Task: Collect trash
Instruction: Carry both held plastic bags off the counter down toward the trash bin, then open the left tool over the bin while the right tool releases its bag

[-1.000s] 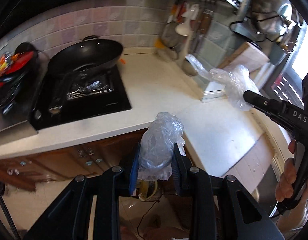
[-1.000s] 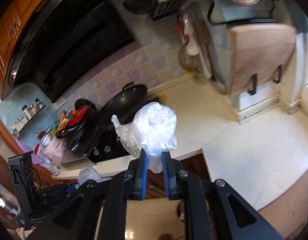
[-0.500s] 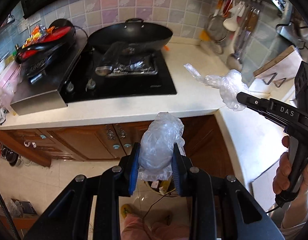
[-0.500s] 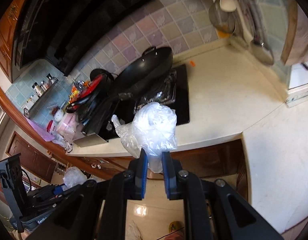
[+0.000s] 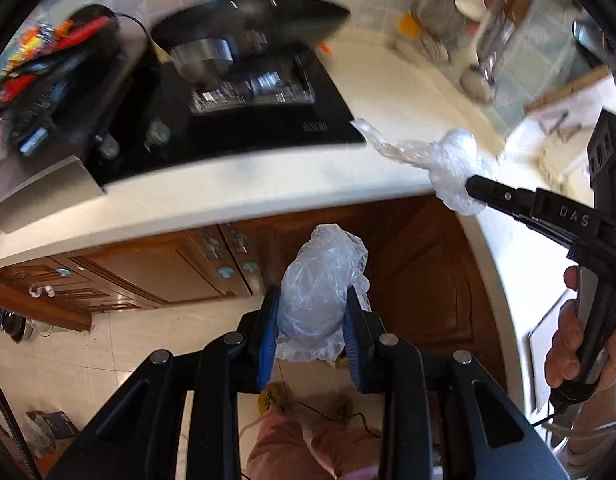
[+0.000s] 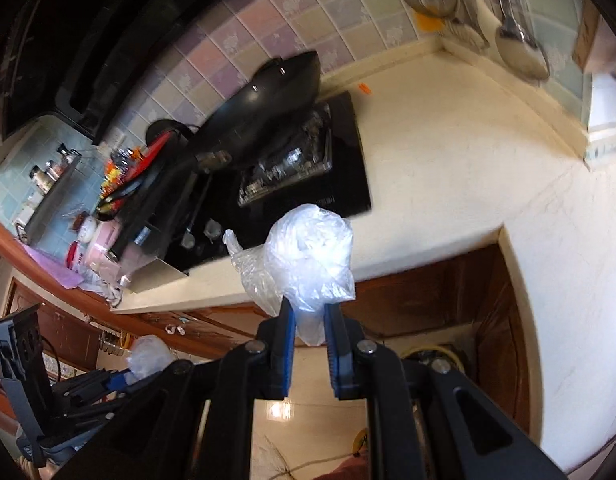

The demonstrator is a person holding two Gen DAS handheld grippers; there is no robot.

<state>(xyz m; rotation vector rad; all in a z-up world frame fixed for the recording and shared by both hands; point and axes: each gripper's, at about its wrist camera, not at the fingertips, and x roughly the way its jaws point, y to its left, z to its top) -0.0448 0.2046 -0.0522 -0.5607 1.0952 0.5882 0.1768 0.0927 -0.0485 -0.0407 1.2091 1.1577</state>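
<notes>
Left hand-held gripper (image 5: 311, 334) is clenching a plastic wad (image 5: 322, 288). Right hand-held gripper (image 6: 310, 344) is gripping another wad (image 6: 308, 260), w/ bench (image 6: 448, 168) at 1 o'clock.

A crinkled clear plastic bag wad (image 5: 318, 280) looks glossy; beyond the hand-held gripper, the cream stone bench (image 5: 267, 176) is smooth, the brown wooden cabinets (image 5: 155, 268) polished.

A black wok (image 6: 267, 108) sits on a glossy black hob (image 5: 235, 128) against pastel pink, lilac and pale-green wall tiles (image 6: 308, 12) with a faint white motif. The countertop (image 6: 448, 168) is cream, the cabinets (image 5: 155, 272) reddish-brown wood. Clear crumpled plastic bags (image 5: 320, 292) contrast with blue gripper pads (image 5: 267, 320).
</notes>
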